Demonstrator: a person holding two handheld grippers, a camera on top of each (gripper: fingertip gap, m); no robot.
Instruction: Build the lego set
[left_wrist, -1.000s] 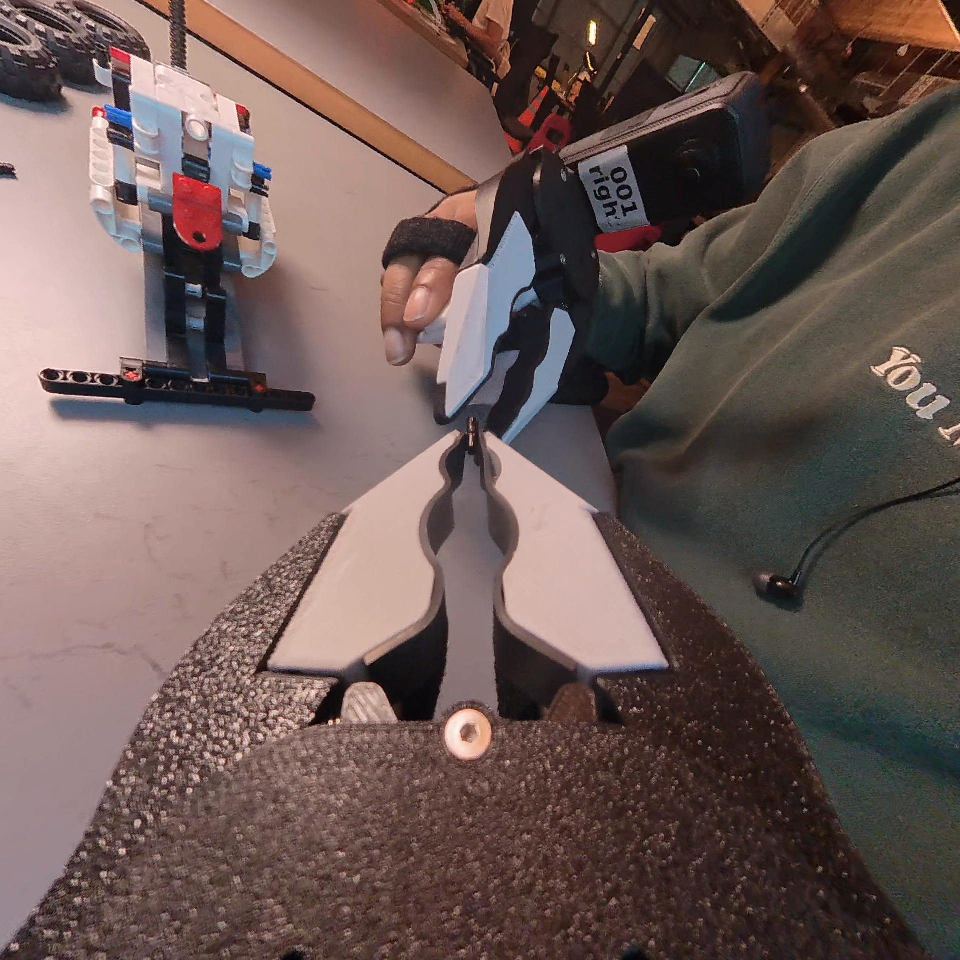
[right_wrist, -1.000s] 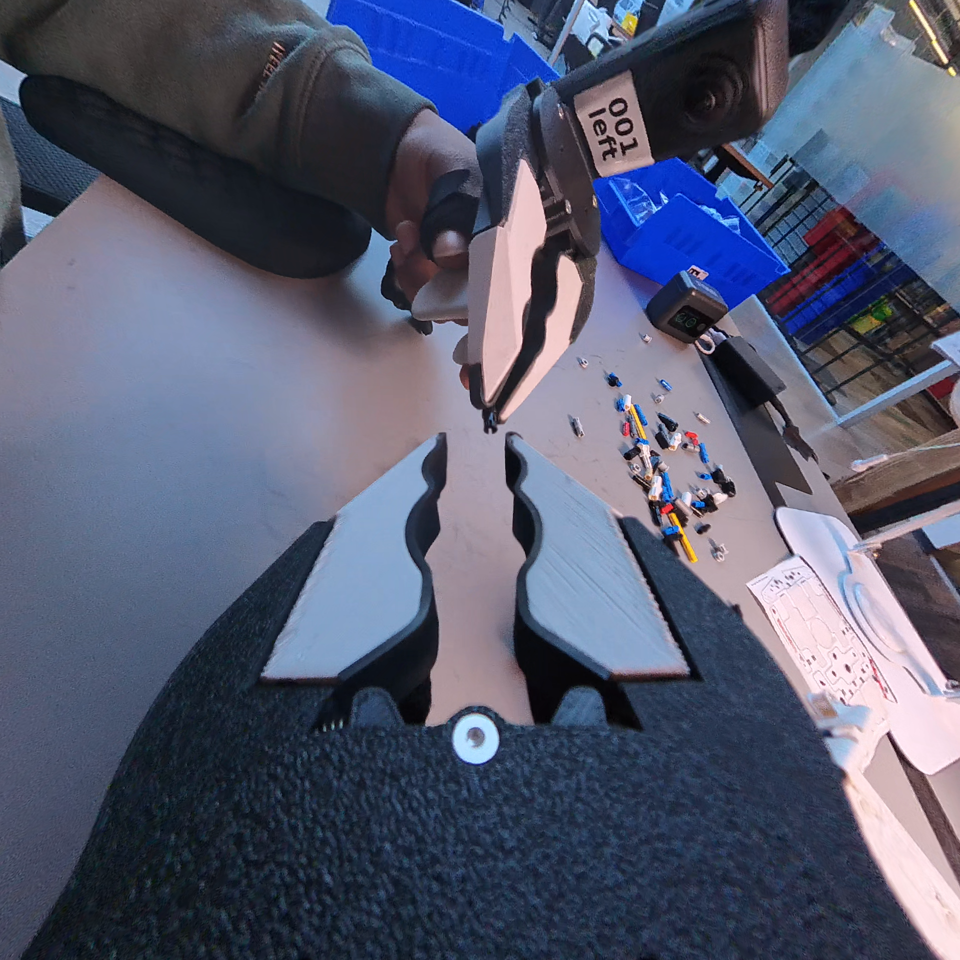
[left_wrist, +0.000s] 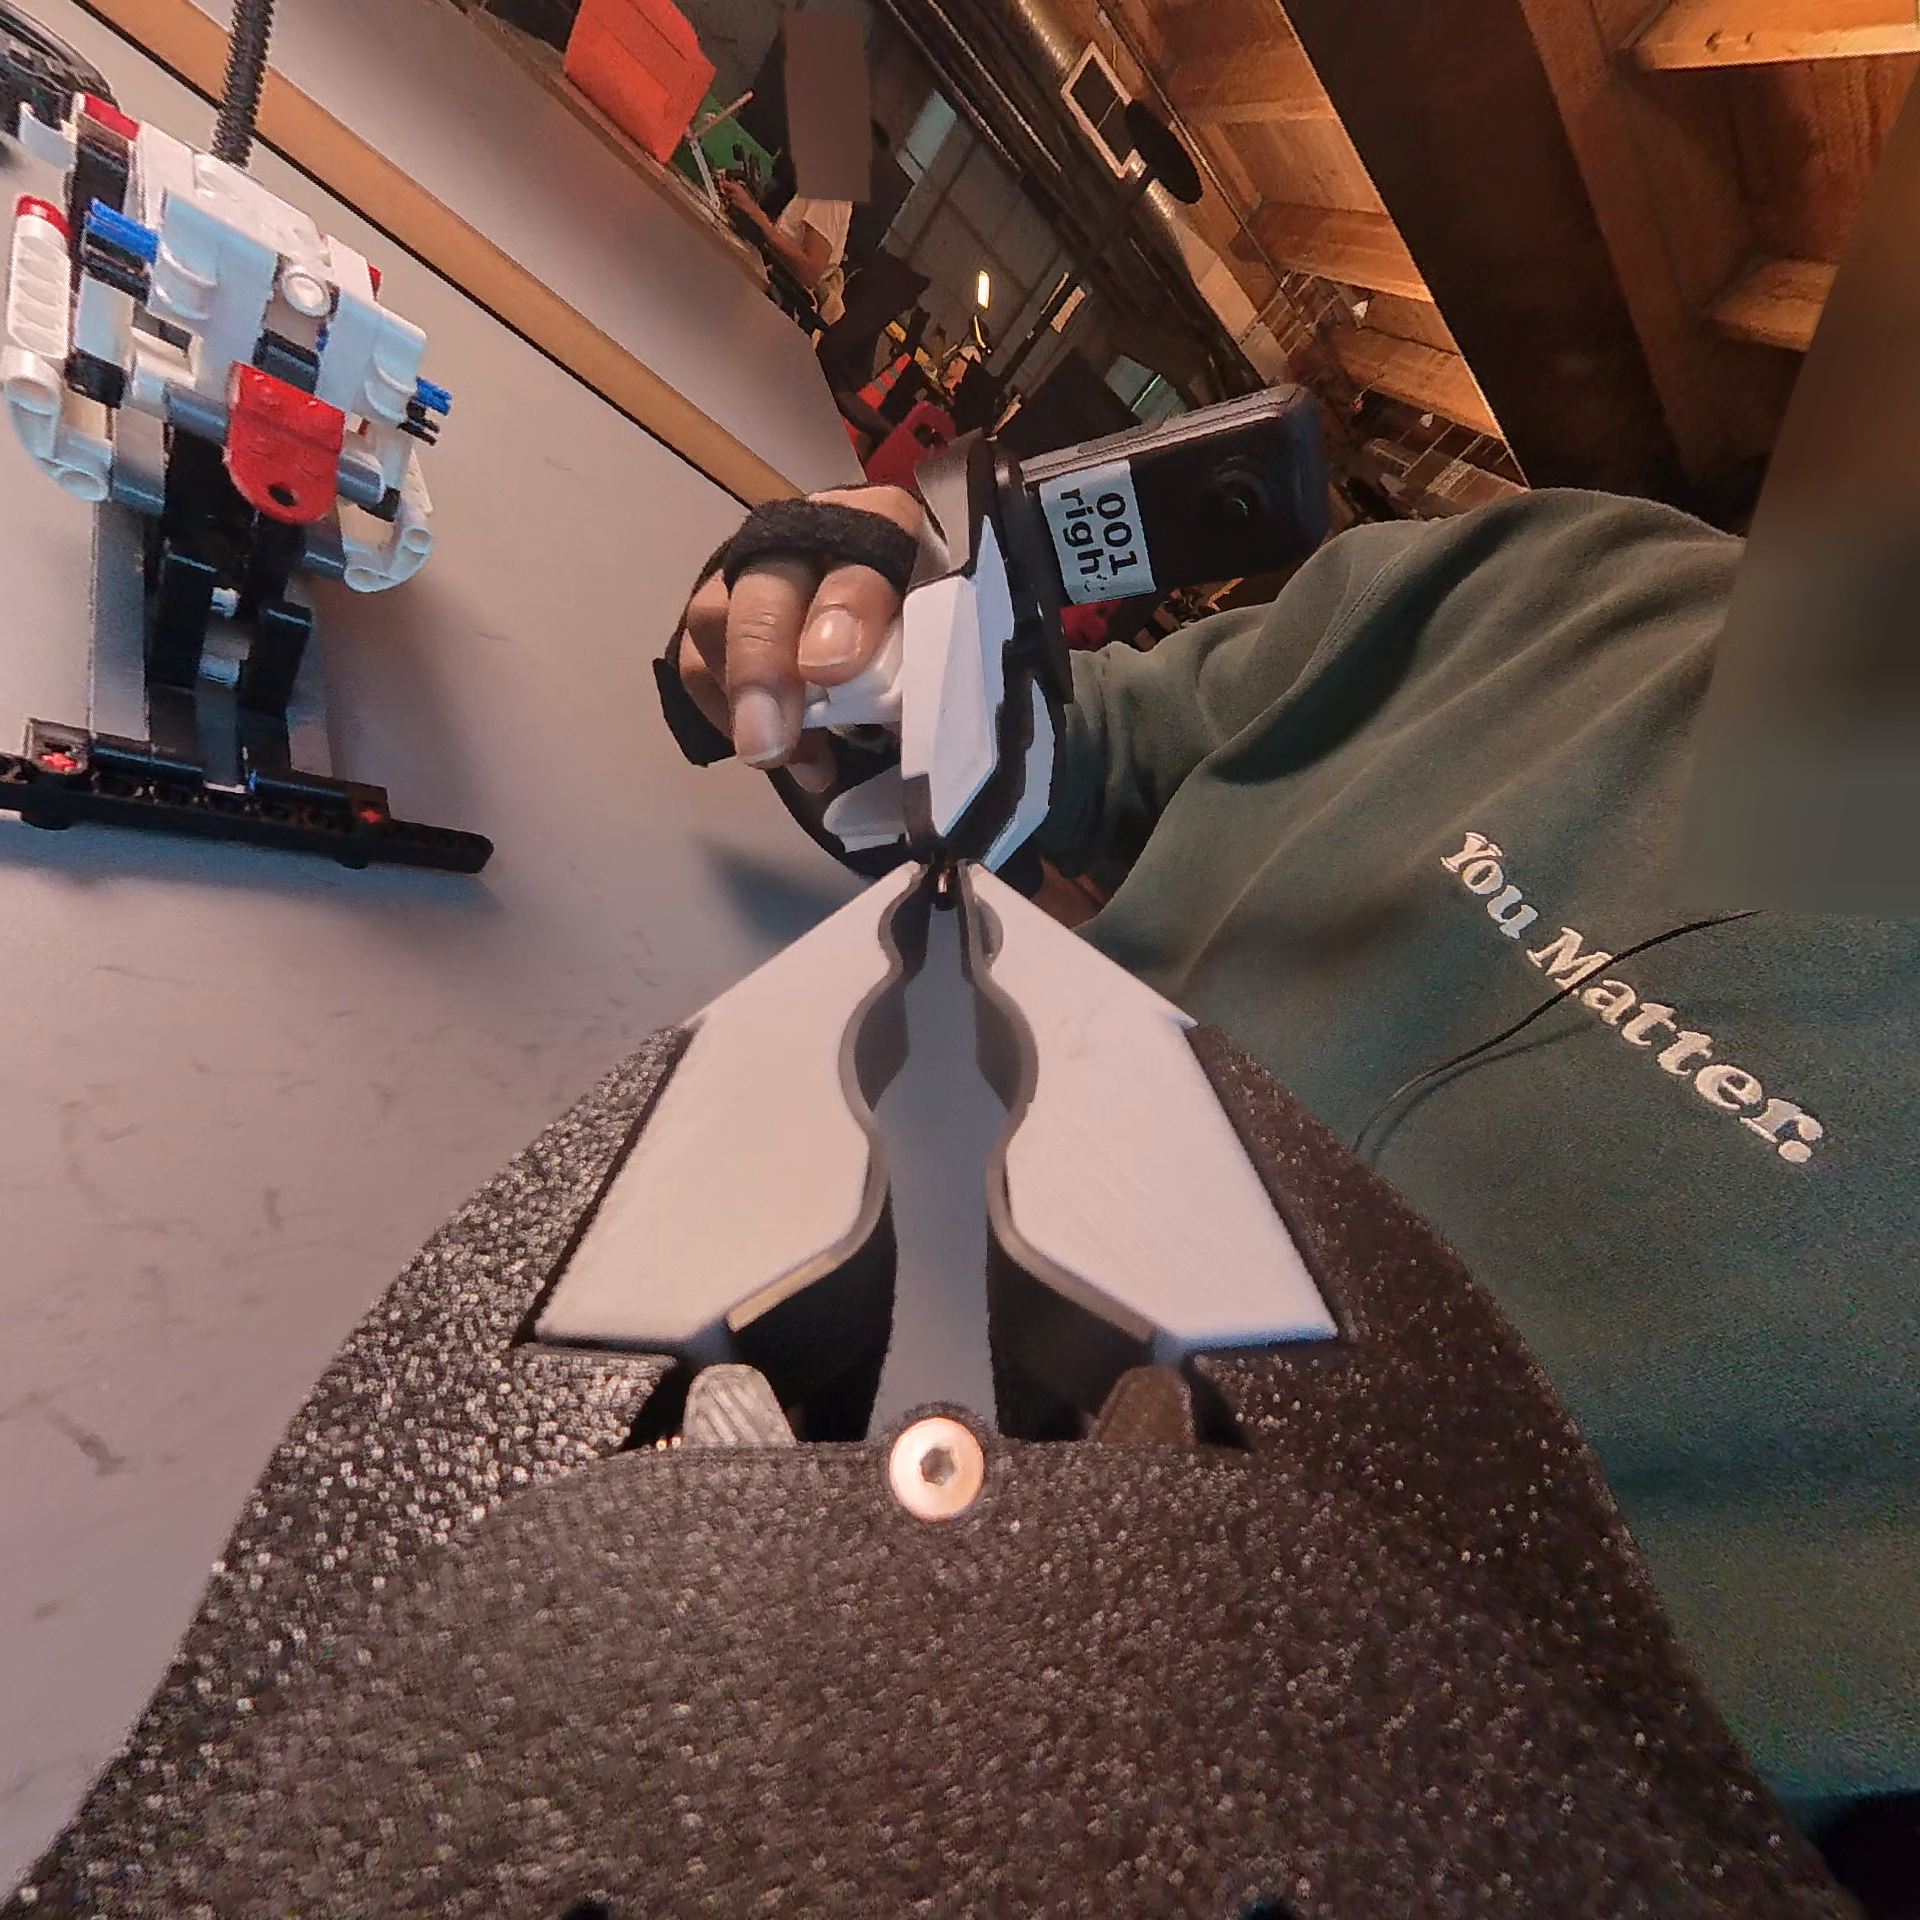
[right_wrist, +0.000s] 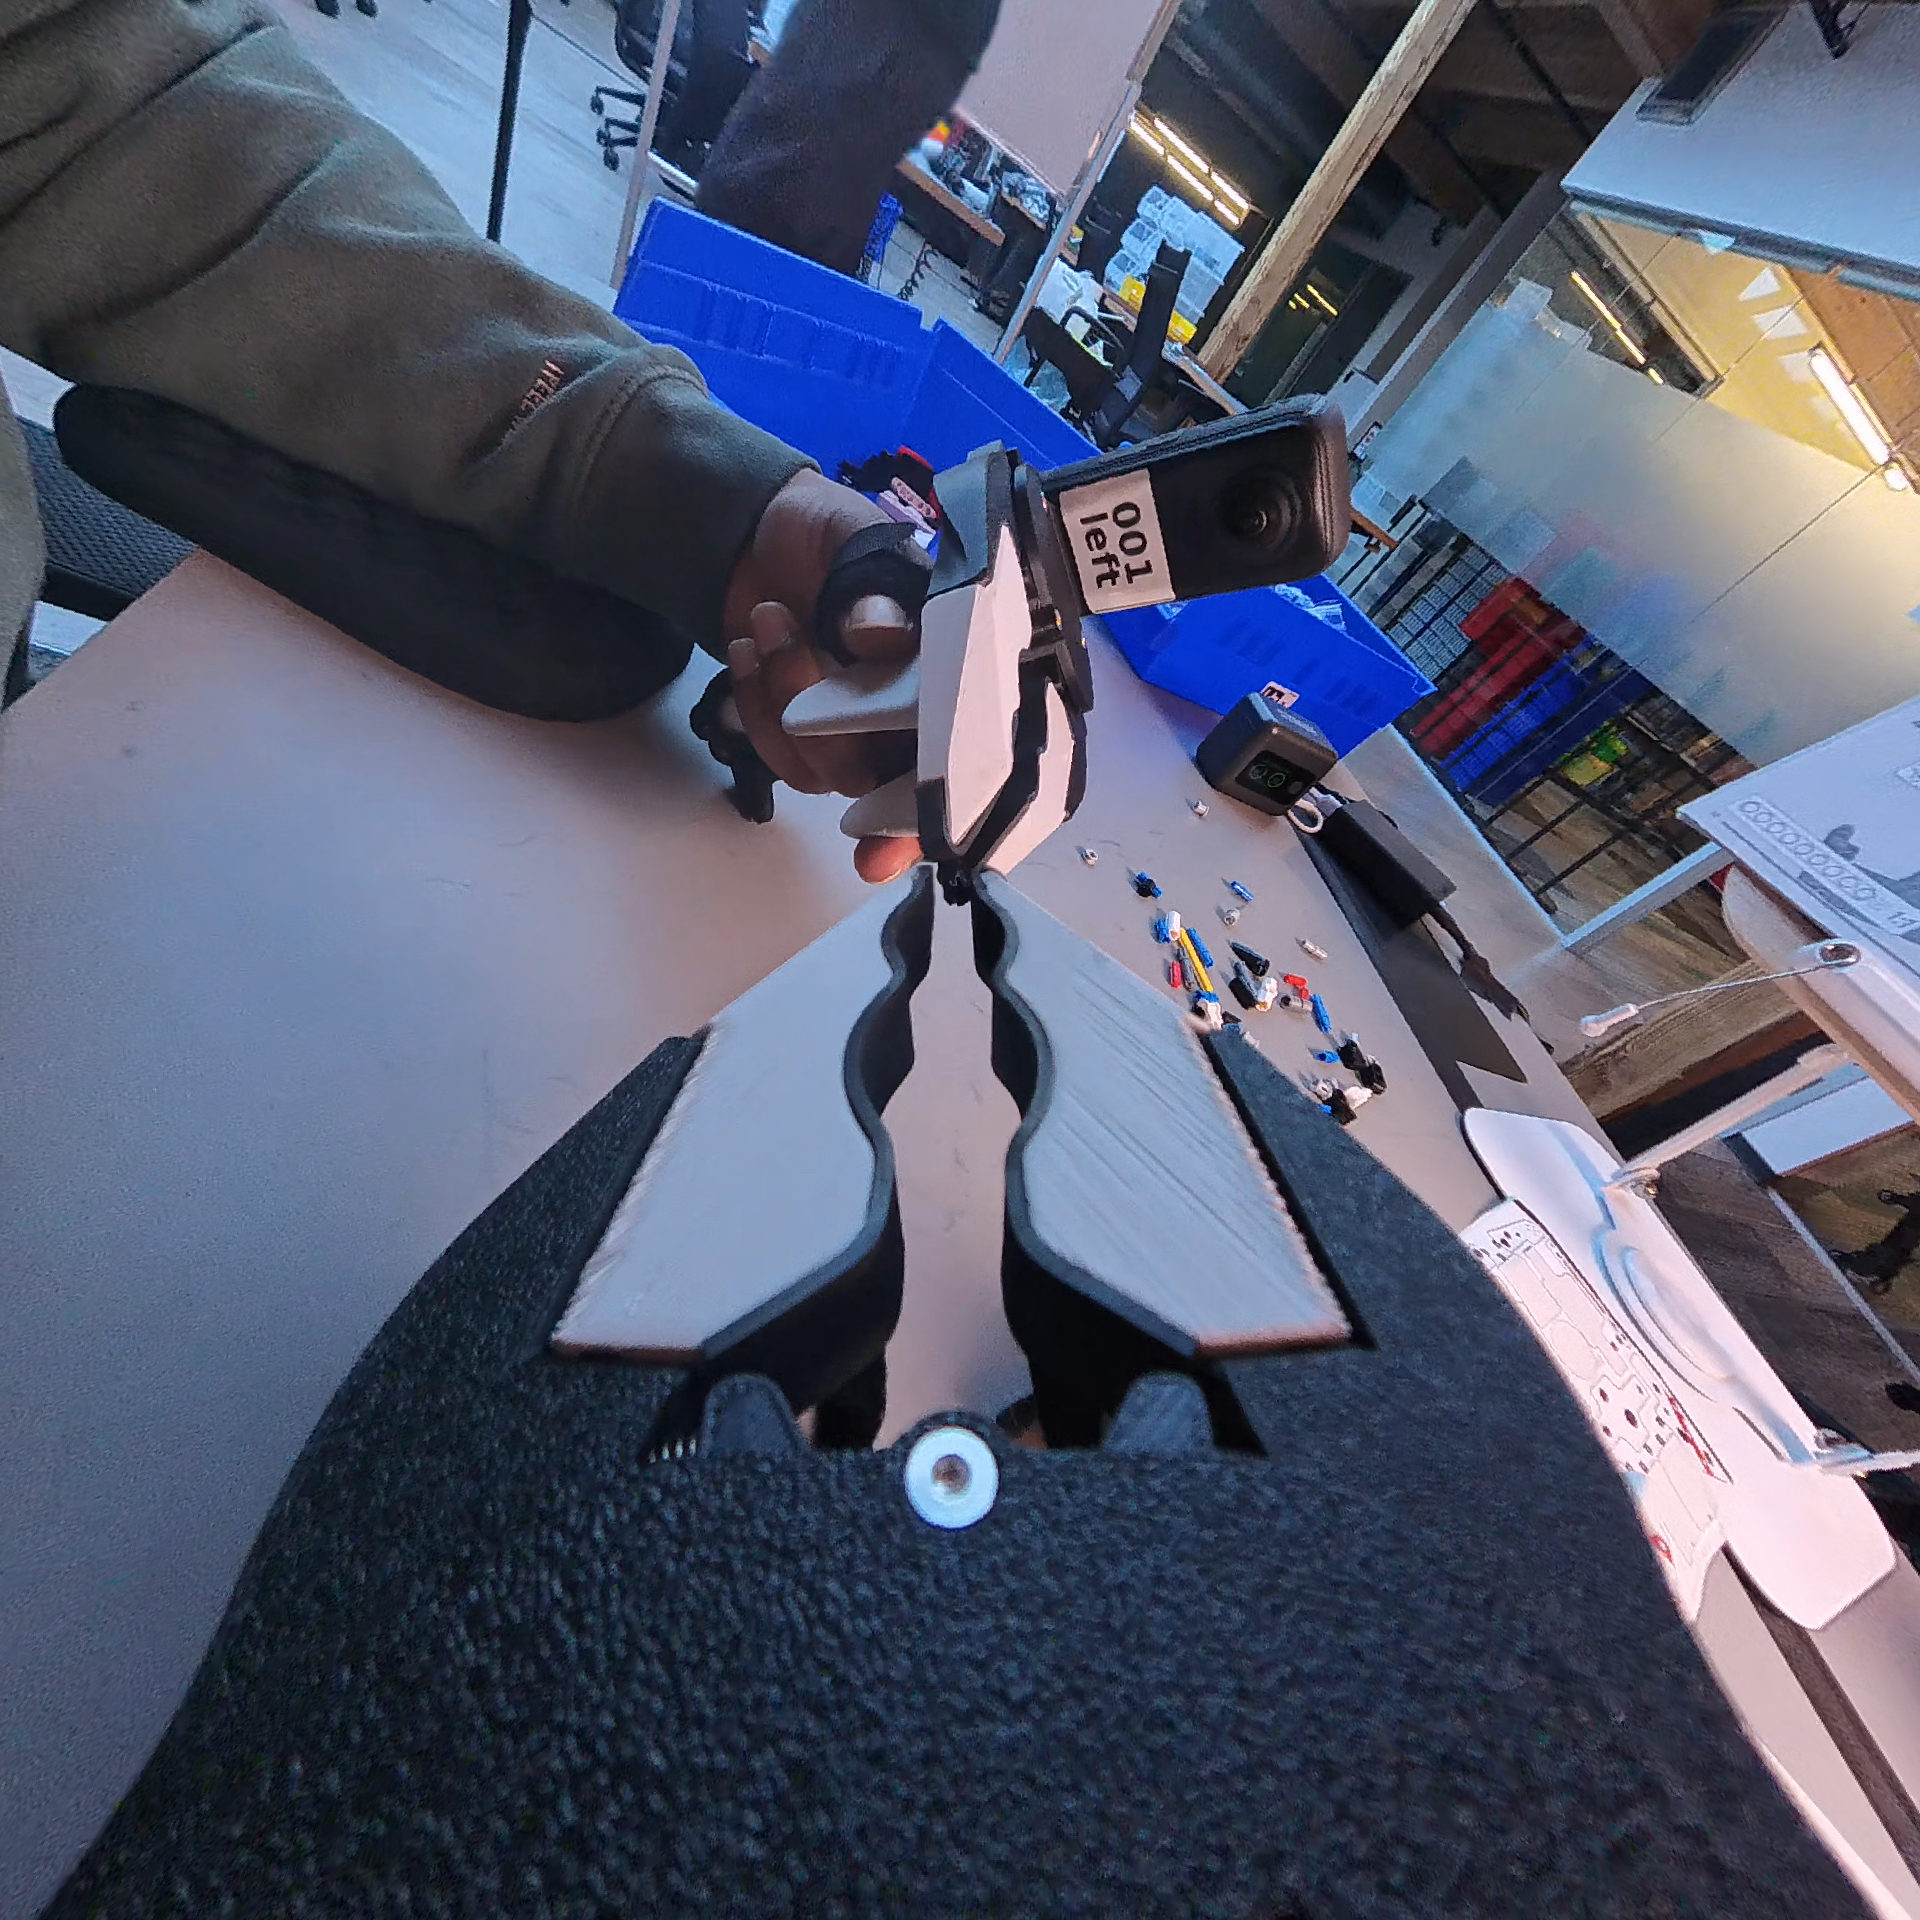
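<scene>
Both grippers' labels bear writing

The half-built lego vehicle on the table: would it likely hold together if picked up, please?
The half-built lego vehicle probably lifts as one stiff, light piece. Its black cross beam sticks out sideways, so it might snag or flex.
</scene>
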